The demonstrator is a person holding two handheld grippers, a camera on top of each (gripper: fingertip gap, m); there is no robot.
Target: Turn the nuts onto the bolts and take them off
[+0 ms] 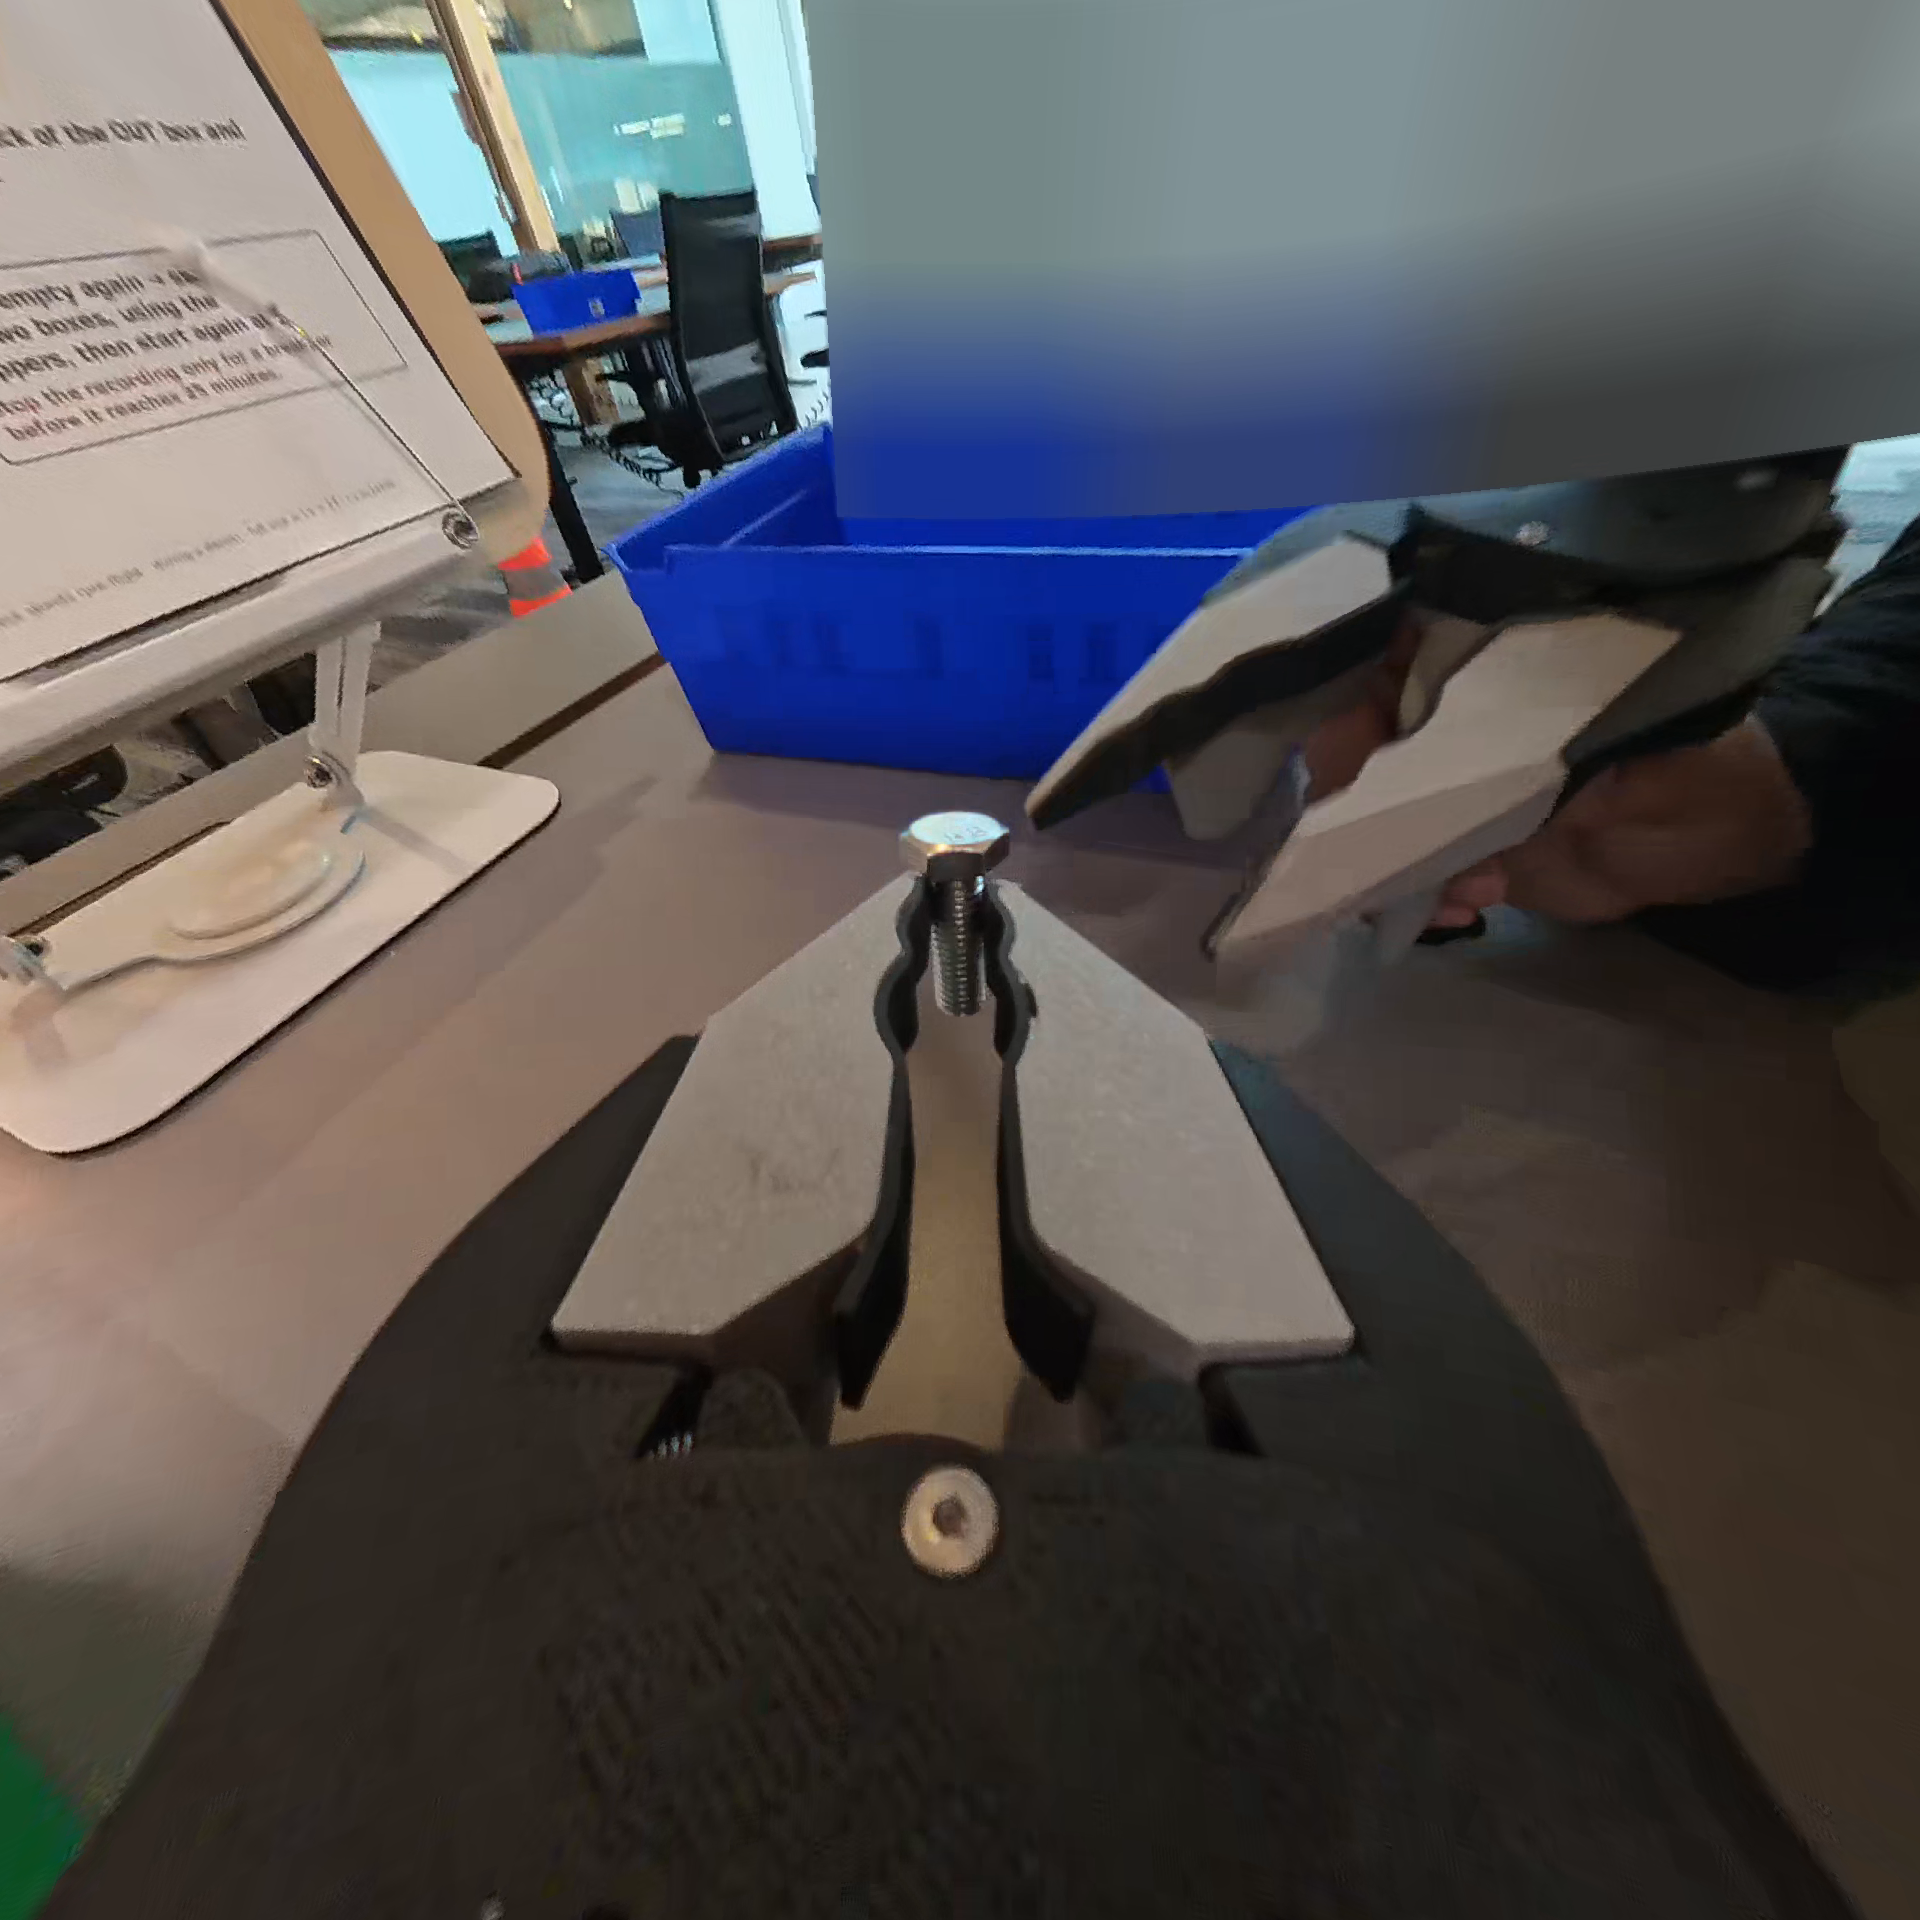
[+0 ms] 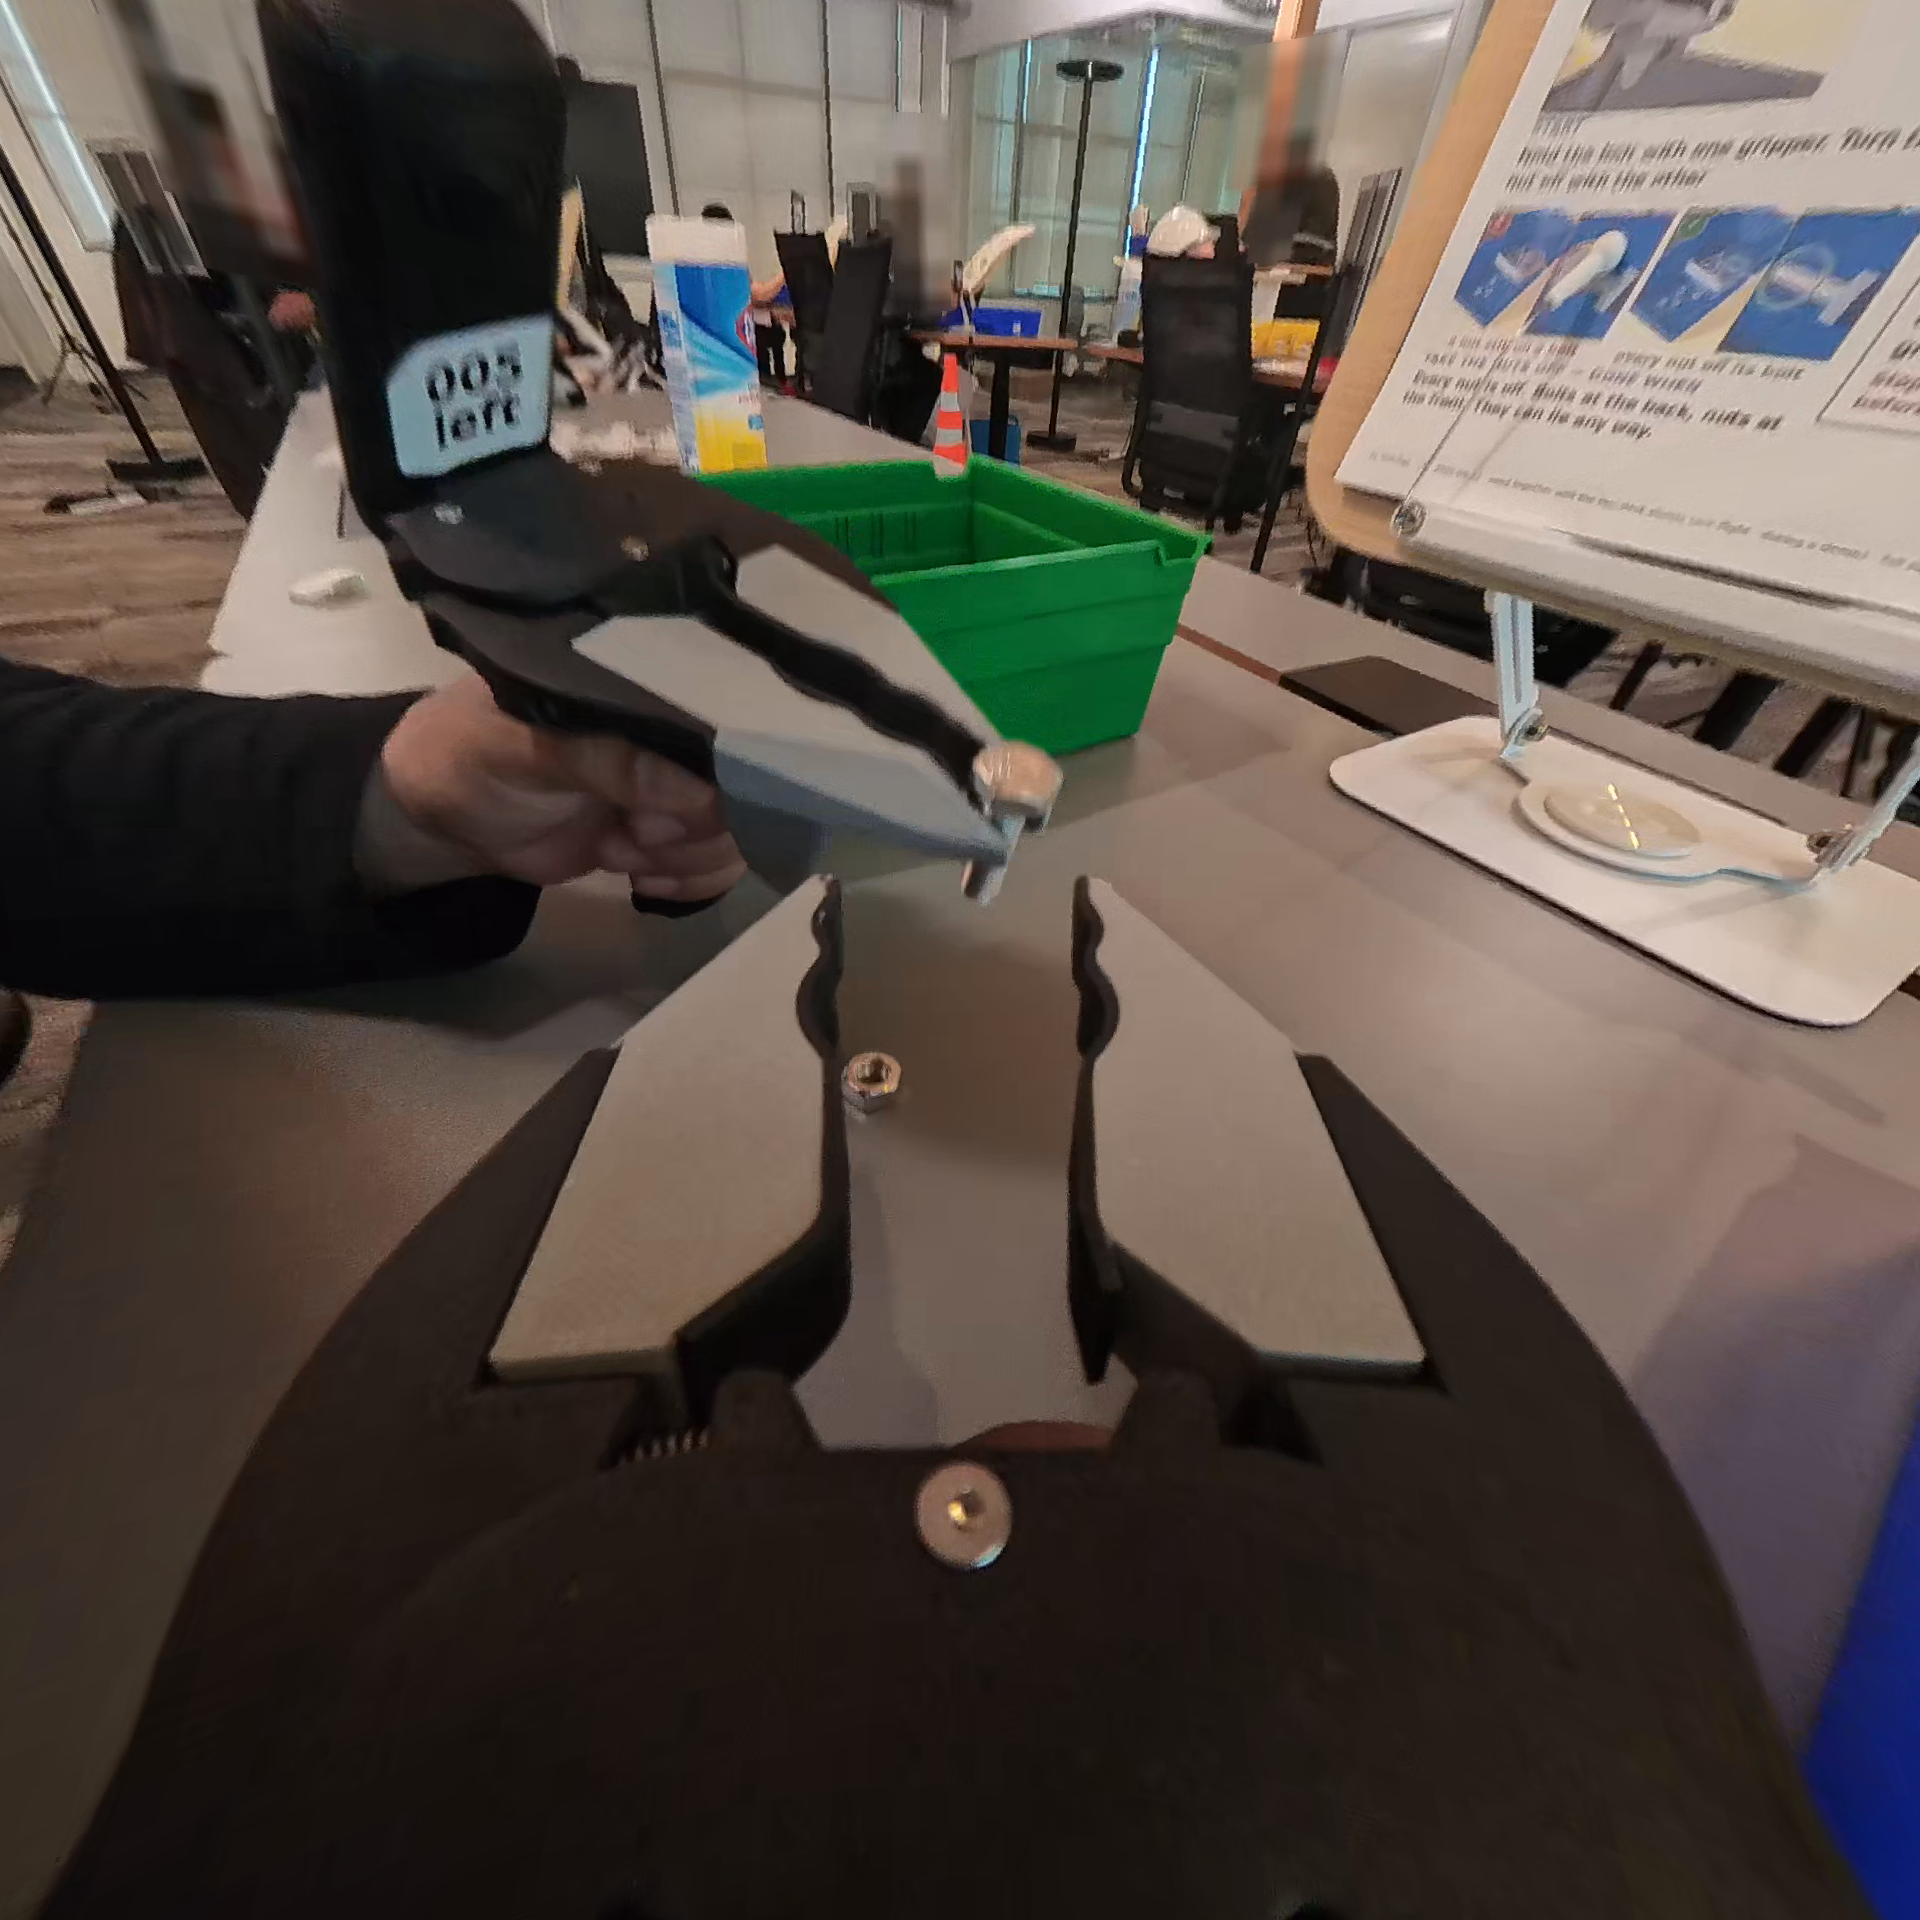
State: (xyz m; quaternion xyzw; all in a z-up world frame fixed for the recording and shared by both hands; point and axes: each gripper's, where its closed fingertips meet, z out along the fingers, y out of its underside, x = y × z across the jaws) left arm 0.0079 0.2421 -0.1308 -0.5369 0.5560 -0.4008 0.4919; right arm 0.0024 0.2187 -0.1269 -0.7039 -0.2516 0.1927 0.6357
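Observation:
My left gripper (image 1: 954, 914) is shut on a silver hex-head bolt (image 1: 956, 914), gripped by its threaded shank with the head sticking out past the fingertips. The same gripper and bolt (image 2: 1010, 805) show in the right wrist view, held above the table. My right gripper (image 2: 954, 914) is open and empty. A silver hex nut (image 2: 871, 1081) lies flat on the grey table (image 2: 1351, 1143) between its fingers, nearer the left one. The right gripper also shows in the left wrist view (image 1: 1132, 862), to the right of the bolt.
A blue bin (image 1: 935, 634) stands behind the bolt in the left wrist view. A green bin (image 2: 1029, 613) stands farther along the table. A white stand with an instruction sheet (image 2: 1621, 831) sits at the right. A wipes canister (image 2: 707, 343) stands behind the green bin. My two grippers' fingertips are within a few centimetres of each other.

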